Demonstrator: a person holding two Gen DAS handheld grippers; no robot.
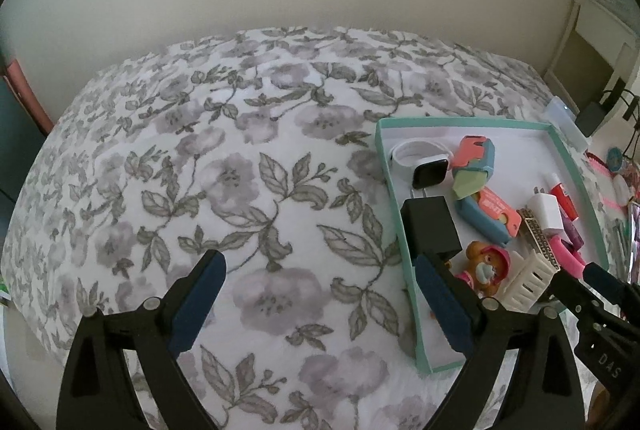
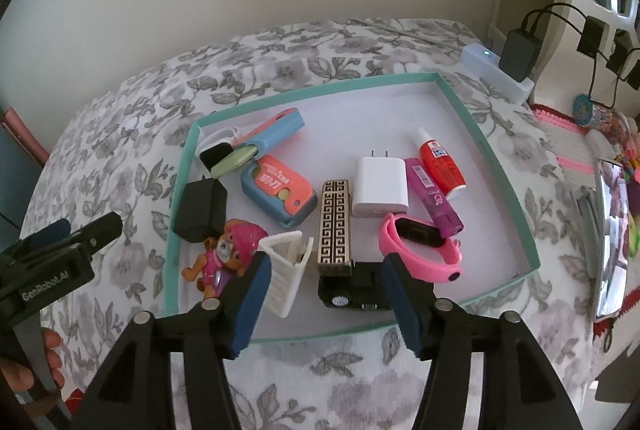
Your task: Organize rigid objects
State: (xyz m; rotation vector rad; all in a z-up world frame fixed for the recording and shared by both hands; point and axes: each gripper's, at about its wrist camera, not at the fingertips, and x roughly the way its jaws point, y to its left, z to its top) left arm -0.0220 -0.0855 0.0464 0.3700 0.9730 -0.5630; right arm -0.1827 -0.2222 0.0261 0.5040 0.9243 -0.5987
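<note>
Both grippers' padded fingers [image 2: 248,294] gape apart; teal-rimmed tray [image 2: 496,165] holds hard trinkets.

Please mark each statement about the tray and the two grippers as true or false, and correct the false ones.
1. The right gripper is open above the near part of the teal tray. True.
2. The white charger lies on the floral bedspread outside the tray. False: it lies inside the tray.
3. The pink wristband is inside the tray. True.
4. The left gripper is shut on the black charger. False: it is open and holds nothing.
5. The puppy figurine stands upright. False: it lies on its side.
</note>
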